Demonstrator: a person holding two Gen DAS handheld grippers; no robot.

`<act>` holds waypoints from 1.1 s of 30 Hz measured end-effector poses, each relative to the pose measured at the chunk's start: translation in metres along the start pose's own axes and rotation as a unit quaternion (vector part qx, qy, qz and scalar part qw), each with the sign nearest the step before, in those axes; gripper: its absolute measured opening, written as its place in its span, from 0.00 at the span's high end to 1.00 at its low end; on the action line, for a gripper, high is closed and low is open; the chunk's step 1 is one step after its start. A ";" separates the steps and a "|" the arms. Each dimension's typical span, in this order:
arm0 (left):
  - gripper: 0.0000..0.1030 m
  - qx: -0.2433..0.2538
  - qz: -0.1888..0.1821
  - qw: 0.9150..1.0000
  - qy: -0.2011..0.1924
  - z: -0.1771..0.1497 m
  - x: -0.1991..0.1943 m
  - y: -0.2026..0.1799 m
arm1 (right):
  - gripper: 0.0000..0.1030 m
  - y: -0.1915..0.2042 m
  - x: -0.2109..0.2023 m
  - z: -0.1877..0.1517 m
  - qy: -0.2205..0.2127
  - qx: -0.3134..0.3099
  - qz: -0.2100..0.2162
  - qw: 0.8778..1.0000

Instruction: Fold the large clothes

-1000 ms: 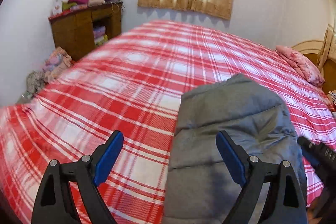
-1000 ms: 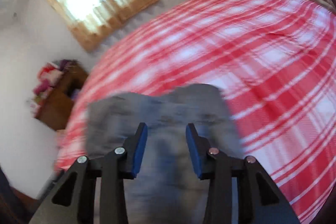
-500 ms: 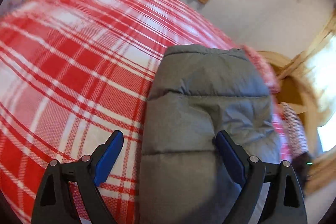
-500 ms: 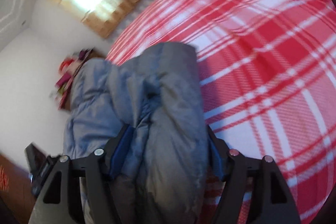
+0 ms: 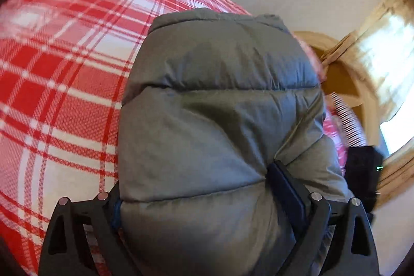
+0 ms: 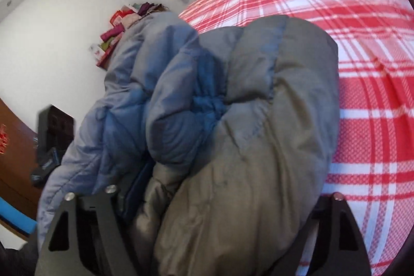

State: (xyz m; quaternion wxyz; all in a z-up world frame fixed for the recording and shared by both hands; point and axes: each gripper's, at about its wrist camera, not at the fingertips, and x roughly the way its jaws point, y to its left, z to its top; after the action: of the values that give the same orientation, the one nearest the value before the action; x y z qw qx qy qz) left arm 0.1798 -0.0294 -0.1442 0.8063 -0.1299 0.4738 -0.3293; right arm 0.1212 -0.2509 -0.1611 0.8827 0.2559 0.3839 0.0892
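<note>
A folded grey puffer jacket [image 5: 214, 105] lies on the red and white plaid bed [image 5: 51, 95]. My left gripper [image 5: 199, 188] straddles its near end, jaws wide, with the padded bulk filling the gap between the fingers [image 5: 287, 185]. In the right wrist view the same jacket [image 6: 245, 133] bulges between the jaws of my right gripper [image 6: 222, 198], its blue-grey lining [image 6: 145, 95] showing on the left. The right fingertips are hidden by the fabric. Both grippers press against the jacket from opposite ends.
A wooden headboard [image 5: 344, 84] and a curtained window [image 5: 388, 64] stand right of the bed. A cabinet with piled clothes [image 6: 121, 27] stands by the far wall. My other gripper's body [image 5: 362, 172] shows at the right edge.
Both grippers have pushed further onto the jacket, which now fills the space between their jaws. The left view has tilted and moved closer; the jacket's folds bunch up more in the right view.
</note>
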 end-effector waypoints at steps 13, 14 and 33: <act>0.53 0.077 0.101 0.991 -0.044 -0.026 -0.033 -0.046 | 0.71 0.020 -0.020 -0.019 0.002 -0.011 -0.014 1.000; 0.54 0.079 0.104 0.991 -0.042 -0.030 -0.037 -0.050 | 0.71 0.021 -0.020 -0.019 0.002 -0.010 -0.013 1.000; 0.57 0.079 0.148 0.985 -0.050 -0.053 -0.052 -0.060 | 0.74 0.037 -0.031 -0.026 -0.009 -0.029 -0.029 0.999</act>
State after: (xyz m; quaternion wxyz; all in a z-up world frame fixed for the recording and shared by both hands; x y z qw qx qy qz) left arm 0.0928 -0.0350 -0.1044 0.8764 -0.0107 0.4199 -0.2357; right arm 0.0823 -0.2201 -0.1369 0.8956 0.2195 0.3802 0.0723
